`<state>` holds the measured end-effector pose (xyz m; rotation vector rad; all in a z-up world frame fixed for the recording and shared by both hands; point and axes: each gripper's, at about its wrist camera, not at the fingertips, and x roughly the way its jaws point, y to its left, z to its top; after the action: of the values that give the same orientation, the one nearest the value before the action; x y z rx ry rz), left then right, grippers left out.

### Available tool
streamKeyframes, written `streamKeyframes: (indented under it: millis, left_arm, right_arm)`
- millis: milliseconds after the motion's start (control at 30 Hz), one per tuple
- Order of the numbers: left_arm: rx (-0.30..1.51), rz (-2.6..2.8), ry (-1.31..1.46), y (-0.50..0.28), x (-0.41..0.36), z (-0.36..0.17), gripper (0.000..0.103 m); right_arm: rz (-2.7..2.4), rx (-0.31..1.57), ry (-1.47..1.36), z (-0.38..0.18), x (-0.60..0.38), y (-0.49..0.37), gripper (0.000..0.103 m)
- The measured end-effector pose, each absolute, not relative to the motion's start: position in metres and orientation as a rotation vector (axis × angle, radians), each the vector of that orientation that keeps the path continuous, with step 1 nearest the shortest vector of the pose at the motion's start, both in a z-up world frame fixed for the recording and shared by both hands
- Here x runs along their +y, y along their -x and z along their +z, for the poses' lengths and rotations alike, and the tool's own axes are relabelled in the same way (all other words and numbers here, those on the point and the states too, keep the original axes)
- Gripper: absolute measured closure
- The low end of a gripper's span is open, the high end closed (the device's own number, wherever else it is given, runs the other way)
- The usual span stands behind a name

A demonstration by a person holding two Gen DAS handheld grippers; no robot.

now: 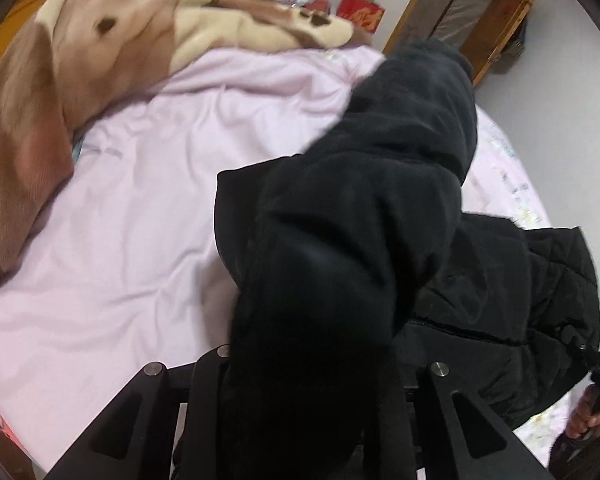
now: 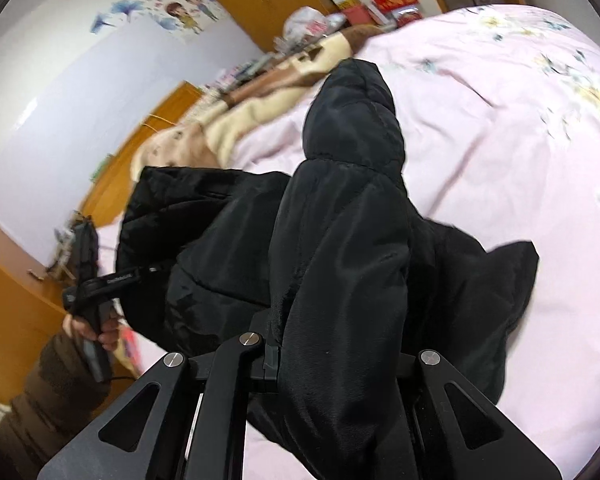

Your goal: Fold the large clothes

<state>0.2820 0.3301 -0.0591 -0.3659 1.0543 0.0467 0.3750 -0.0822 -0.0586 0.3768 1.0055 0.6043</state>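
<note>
Left gripper (image 1: 308, 384) at the bottom centre of its view, jaws narrow and clamped on a thick wad of the black puffer jacket (image 1: 380, 184), which rises straight up the middle of the frame and hides my fingertips. Right gripper (image 2: 340, 364) sits low in its own view and is pinched nearly shut on another fold of the same jacket (image 2: 340, 240), the shiny quilted cloth draped over the jaws. So I've got the garment in both hands, lifted in two bunches, with the rest of it slumped on the pink bedsheet (image 1: 140, 200) at the lower right of the left view. Further out, a brown and cream blanket (image 1: 100, 40) lies heaped at the upper left, well apart from the jacket. In the right view I can see my other hand (image 2: 96, 330) at the lower left edge, gripping its handle.

How far along? Early, I'd say: the jacket is bunched and crumpled, no flat layer, no clean crease anywhere. What's left is nearly everything: spread it on the sheet, bring the sleeves in, then fold the body over
</note>
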Motion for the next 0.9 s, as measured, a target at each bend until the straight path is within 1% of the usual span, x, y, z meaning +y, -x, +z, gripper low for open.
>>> streamKeyframes:
  millis: [100, 167, 300, 367, 400, 500, 600, 667, 733, 767, 833, 900]
  left_arm:
    - [1.079, 0.072, 0.412, -0.277, 0.339, -0.083, 0.076]
    - [1.089, 0.083, 0.411, -0.286, 0.343, -0.093, 0.073]
    - [1.098, 0.079, 0.390, -0.290, 0.343, -0.100, 0.069]
    - [1.103, 0.081, 0.402, -0.291, 0.345, -0.102, 0.063]
    - [1.105, 0.082, 0.407, -0.291, 0.346, -0.104, 0.062]
    - [1.109, 0.089, 0.412, -0.292, 0.347, -0.110, 0.055]
    - [1.107, 0.099, 0.418, -0.294, 0.351, -0.116, 0.047]
    - [1.107, 0.105, 0.418, -0.295, 0.352, -0.117, 0.041]
    - [1.110, 0.113, 0.431, -0.294, 0.354, -0.116, 0.039]
    - [1.110, 0.113, 0.436, -0.294, 0.355, -0.116, 0.039]
    - [1.102, 0.121, 0.453, -0.291, 0.359, -0.110, 0.039]
    - [1.074, 0.133, 0.475, -0.287, 0.365, -0.102, 0.039]
  right_arm:
    - [0.529, 1.021, -0.334, -0.078, -0.086, -0.370, 0.091]
    - [0.500, 1.030, -0.296, -0.087, -0.088, -0.370, 0.091]
    - [0.445, 1.048, -0.245, -0.102, -0.094, -0.373, 0.088]
    - [0.416, 1.051, -0.237, -0.103, -0.091, -0.376, 0.085]
    - [0.404, 1.052, -0.227, -0.104, -0.090, -0.376, 0.084]
    - [0.357, 1.048, -0.167, -0.110, -0.088, -0.375, 0.070]
    - [0.339, 1.049, -0.150, -0.112, -0.090, -0.375, 0.065]
    - [0.319, 1.041, -0.114, -0.111, -0.090, -0.374, 0.057]
    - [0.292, 1.025, -0.061, -0.108, -0.088, -0.371, 0.046]
    - [0.272, 1.020, -0.035, -0.106, -0.088, -0.370, 0.043]
    - [0.222, 1.013, -0.011, -0.102, -0.091, -0.368, 0.034]
    - [0.178, 0.994, 0.019, -0.094, -0.095, -0.364, 0.033]
